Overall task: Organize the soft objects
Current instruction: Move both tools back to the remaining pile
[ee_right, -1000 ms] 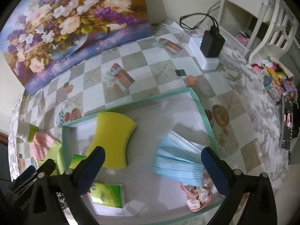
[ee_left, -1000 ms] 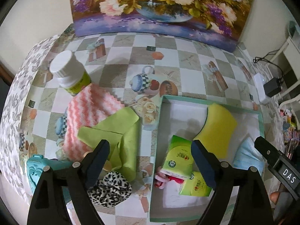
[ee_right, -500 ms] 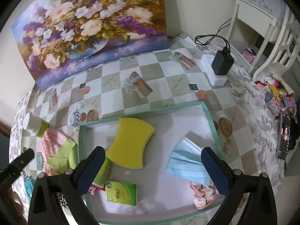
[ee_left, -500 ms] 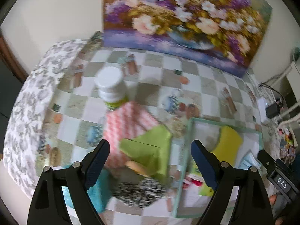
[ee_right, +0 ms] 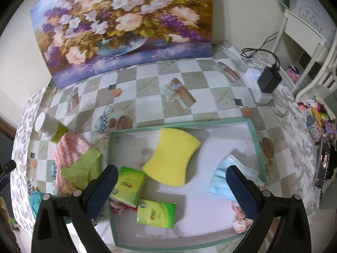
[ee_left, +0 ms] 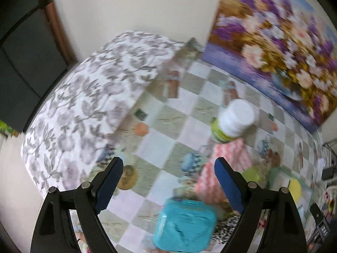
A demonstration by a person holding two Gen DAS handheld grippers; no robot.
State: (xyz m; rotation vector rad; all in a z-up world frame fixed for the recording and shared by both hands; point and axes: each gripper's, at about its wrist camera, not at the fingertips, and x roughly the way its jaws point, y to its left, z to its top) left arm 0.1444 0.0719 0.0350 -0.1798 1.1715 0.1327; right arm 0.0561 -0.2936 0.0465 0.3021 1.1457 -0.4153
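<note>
Currently the left tool [ee_left: 168, 181] hangs released, empty, over the checkered table [ee_left: 168, 113]; the pink-and-white zigzag knitted cloth [ee_left: 227, 168] lies just to its right, outside the teal-rimmed tray [ee_right: 258, 147], nearer than to the released right tool [ee_right: 171, 191]

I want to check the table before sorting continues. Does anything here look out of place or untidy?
Yes. The pink cloth and green cloth lie crumpled in a heap outside the tray, beside the white-capped bottle, a hard thing among soft ones. Nothing looks spilled or damaged.
</note>
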